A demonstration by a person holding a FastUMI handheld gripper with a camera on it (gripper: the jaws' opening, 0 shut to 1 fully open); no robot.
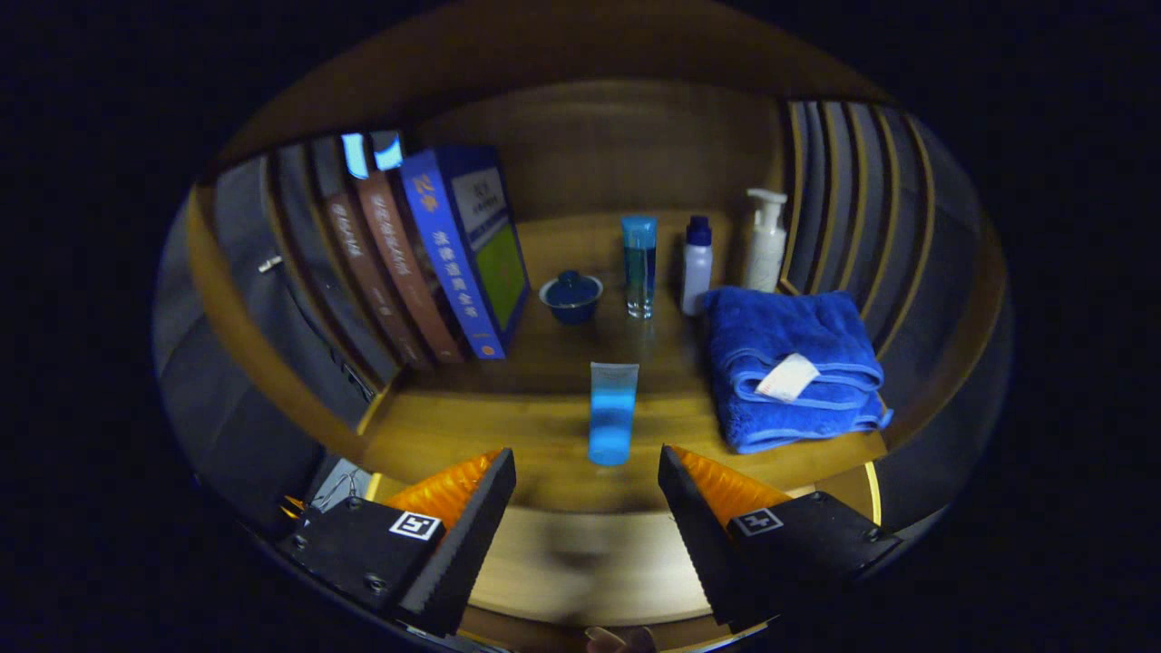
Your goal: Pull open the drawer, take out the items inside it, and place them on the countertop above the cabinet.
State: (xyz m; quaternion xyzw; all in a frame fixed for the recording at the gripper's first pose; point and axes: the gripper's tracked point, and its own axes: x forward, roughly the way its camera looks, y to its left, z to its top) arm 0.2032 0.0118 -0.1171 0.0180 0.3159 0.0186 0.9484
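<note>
Wooden countertop [544,435], dimly lit.
Blue tube [613,413] lies just ahead of the gripper [587,481], fingers spread and empty.

Glossy wood countertop [544,435], plush cloth towel [780,345], translucent plastic tube [612,413].

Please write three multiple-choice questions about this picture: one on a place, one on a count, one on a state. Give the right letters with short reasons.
1. Where does the light blue plastic tube lie?
A. just ahead of the fingers
B. on the towel
C. behind the books

2. How many upright bottles stand at the back of the wooden countertop?
A. one
B. three
C. five

3. The gripper is:
A. shut on the tube
B. open
C. shut on a book

Answers: 1 A, it lies flat between and beyond the fingertips. 2 B, three stand in a row beside the folded blue towel. 3 B, its fingers are apart, holding nothing.
</note>
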